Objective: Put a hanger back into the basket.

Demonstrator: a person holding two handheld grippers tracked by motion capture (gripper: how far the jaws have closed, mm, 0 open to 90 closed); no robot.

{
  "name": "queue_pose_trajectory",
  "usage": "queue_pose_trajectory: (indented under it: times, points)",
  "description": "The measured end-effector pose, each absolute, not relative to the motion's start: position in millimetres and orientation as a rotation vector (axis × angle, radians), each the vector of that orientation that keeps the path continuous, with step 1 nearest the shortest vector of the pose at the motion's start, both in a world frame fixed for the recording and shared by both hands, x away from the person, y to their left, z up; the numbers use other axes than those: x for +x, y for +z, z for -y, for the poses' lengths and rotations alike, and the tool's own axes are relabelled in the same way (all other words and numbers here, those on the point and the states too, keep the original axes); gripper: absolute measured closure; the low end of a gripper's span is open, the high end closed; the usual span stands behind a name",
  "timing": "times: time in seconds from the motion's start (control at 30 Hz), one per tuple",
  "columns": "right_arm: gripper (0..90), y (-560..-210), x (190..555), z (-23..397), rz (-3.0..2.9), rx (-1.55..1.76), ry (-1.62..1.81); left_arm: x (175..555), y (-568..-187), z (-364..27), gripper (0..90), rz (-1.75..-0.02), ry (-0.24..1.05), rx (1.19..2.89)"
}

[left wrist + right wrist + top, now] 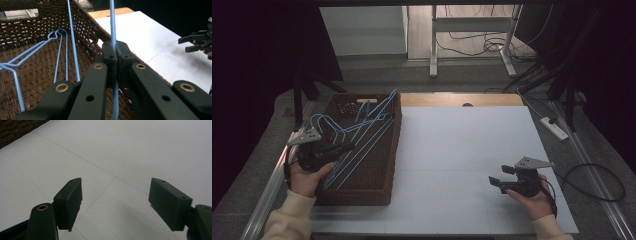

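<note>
Left gripper (113, 58) has its jaws pressed together on a thin blue wire, one bar of a blue hanger (112, 22), and that wire runs straight up out of the pinch and down again below the jaws. In the high view the same left gripper (343, 147) sits over the near-left part of the wicker basket (362, 192), with the person's left hand (307, 175) behind it.

Here's the worry: the held hanger lies among other blue hangers (362, 127), their wires crossing and leaning on the basket's far rim. Pull this one up and my guess is a neighbour's hook snags and comes along, or drags the light basket across the white table (462, 150). The bite is also narrow on a smooth round wire, so the hanger may swivel or slip through the pads as its weight swings.

Two more hangers (60, 47) rest on the basket floor just left of the held bar, close but apart from the jaws.

Over on the other side, the right gripper (115, 205) hangs above bare table with jaws spread wide, nothing between them; in the high view that right gripper (499, 182) is well apart from the basket.
</note>
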State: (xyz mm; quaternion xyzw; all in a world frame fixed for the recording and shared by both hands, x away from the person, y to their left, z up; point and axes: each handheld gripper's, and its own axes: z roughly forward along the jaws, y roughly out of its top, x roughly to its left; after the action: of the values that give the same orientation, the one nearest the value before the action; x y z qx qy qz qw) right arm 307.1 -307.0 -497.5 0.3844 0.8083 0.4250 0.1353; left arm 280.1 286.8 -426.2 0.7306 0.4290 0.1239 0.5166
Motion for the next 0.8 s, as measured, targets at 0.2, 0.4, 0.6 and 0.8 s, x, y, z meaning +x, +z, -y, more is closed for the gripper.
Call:
queue_pose_trajectory:
  times: [0.2,0.4,0.6,0.8]
  points:
    - [27.3,-497.3,306.8,306.9,-2.341,1.113,1.232,282.5,-429.7,-288.2,87.0,-1.033,0.283,1.764]
    - [27.3,-497.2,306.7,306.8,-2.340,1.112,1.235,282.7,-430.5,-289.0,87.0,-1.027,0.272,1.766]
    - [27.4,-497.1,306.6,306.7,-2.339,1.110,1.237,283.6,-430.0,-289.2,87.1,-1.025,0.281,1.774]
    - [27.4,-496.3,305.8,306.2,-2.339,1.106,1.238,283.6,-430.8,-294.9,87.0,-1.031,0.279,1.770]
